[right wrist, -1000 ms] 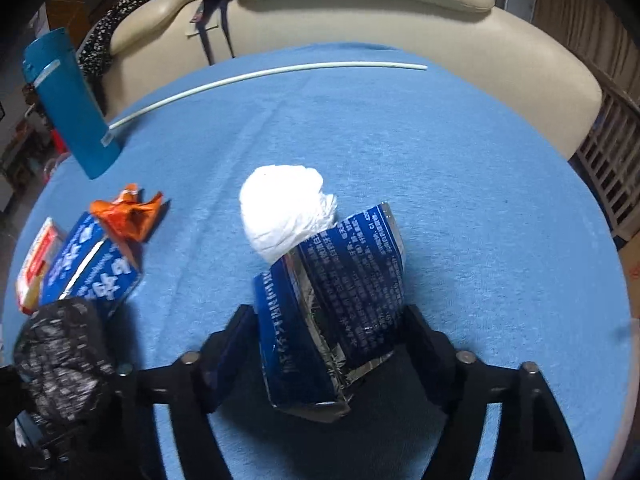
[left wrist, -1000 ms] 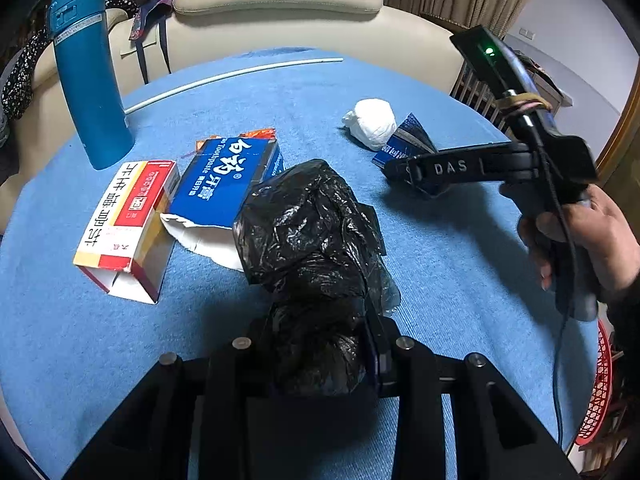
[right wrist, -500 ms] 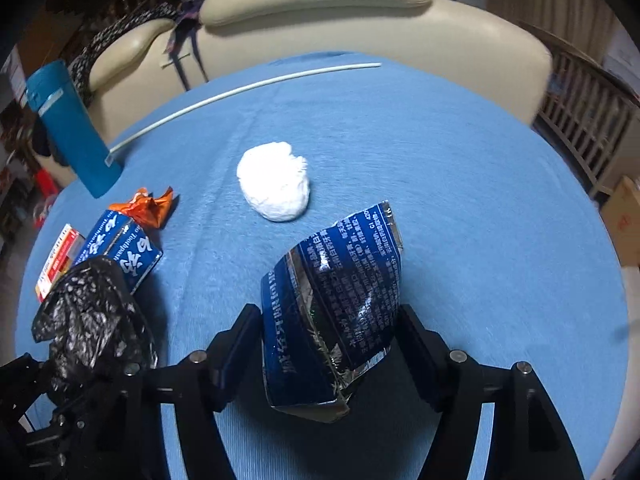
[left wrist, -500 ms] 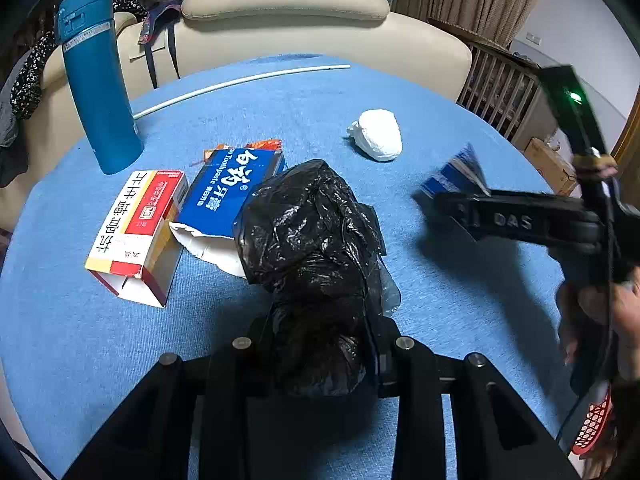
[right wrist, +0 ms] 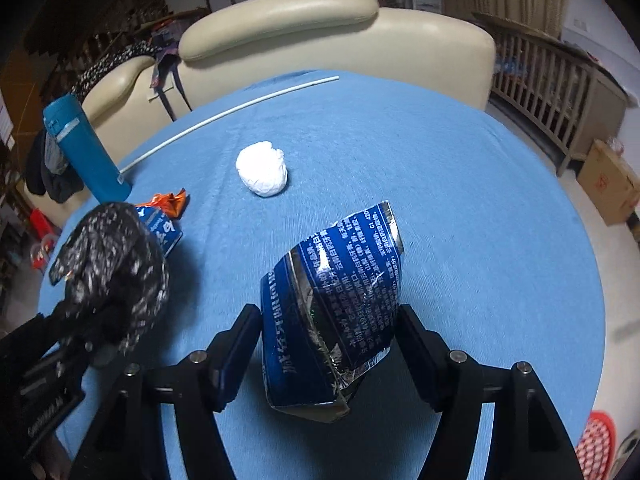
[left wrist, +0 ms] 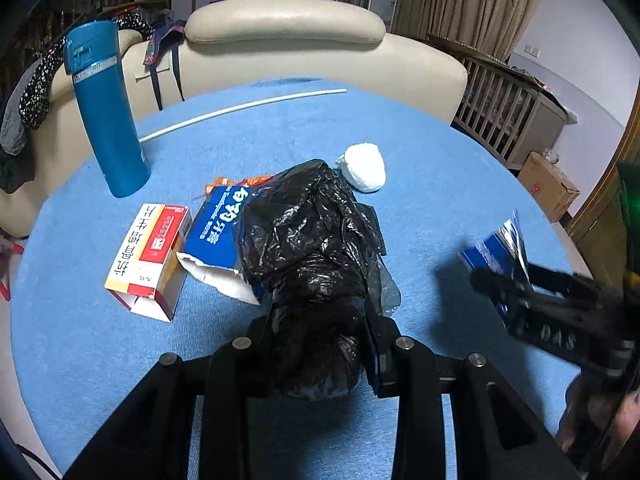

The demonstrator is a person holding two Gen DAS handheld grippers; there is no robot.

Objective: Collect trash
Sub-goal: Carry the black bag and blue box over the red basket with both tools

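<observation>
Trash is all over the blue surface (right wrist: pixel 460 168). Right tongs (right wrist: pixel 328 336) have a crumpled dark blue foil wrapper (right wrist: pixel 336 300) pinched between both pads, up off the cloth. Left tongs (left wrist: pixel 320 344) are clamped tight on a bunched black bag (left wrist: pixel 312 240) that sticks up in front of them. Behind the bag lies a blue toothpaste box (left wrist: pixel 218 228) with an orange wrapper (right wrist: pixel 168 202) at its far end, and a red and white box (left wrist: pixel 150 256) just beside it. A white paper wad (right wrist: pixel 262 174) sits alone further back. Tall teal bottle (left wrist: pixel 106 108) stands upright near the edge, with a thin white rod (left wrist: pixel 240 110) lying across the far side.
</observation>
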